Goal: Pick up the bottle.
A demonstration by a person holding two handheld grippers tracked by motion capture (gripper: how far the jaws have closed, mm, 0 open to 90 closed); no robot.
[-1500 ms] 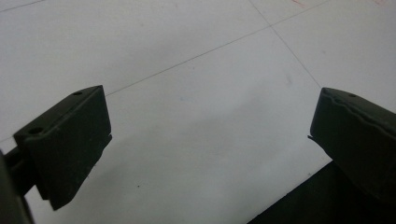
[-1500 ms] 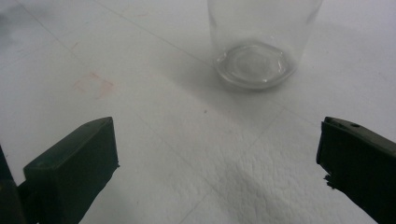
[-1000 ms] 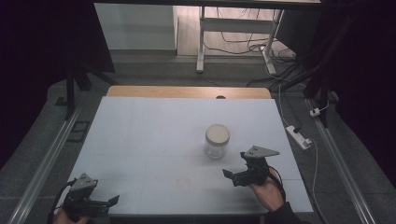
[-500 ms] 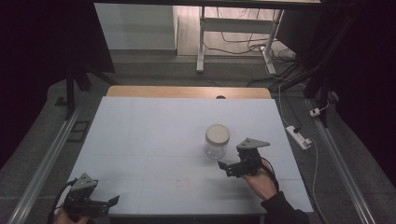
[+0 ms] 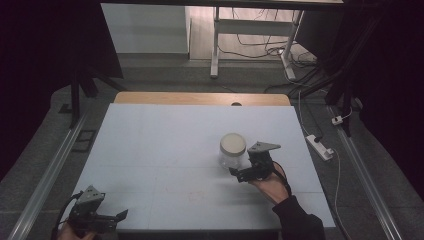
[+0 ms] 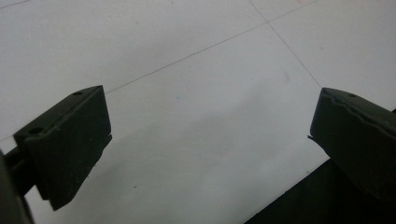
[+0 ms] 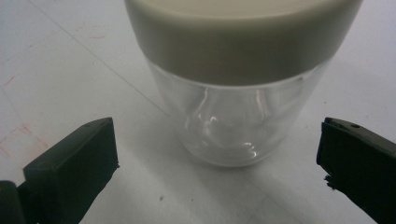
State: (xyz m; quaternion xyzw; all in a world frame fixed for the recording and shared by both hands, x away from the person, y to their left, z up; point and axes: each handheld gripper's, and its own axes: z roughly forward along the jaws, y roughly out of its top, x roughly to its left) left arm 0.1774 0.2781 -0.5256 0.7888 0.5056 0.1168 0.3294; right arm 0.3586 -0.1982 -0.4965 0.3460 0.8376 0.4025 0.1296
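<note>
The pale table (image 5: 165, 145) is carrying one lidded glass jar (image 5: 232, 150) right of centre. I am holding my right gripper (image 5: 239, 174) spread just beside it — square up before closing. Left gripper (image 5: 119, 216) is idling, jaws apart, empty.

I see 2 black grippers: left gripper (image 5: 117, 216) and right gripper (image 5: 236, 173), each topped by a grey 3-cornered plate. Blocky matte jaws carry small screw holes. Right sleeve (image 5: 299, 224) is black.
</note>
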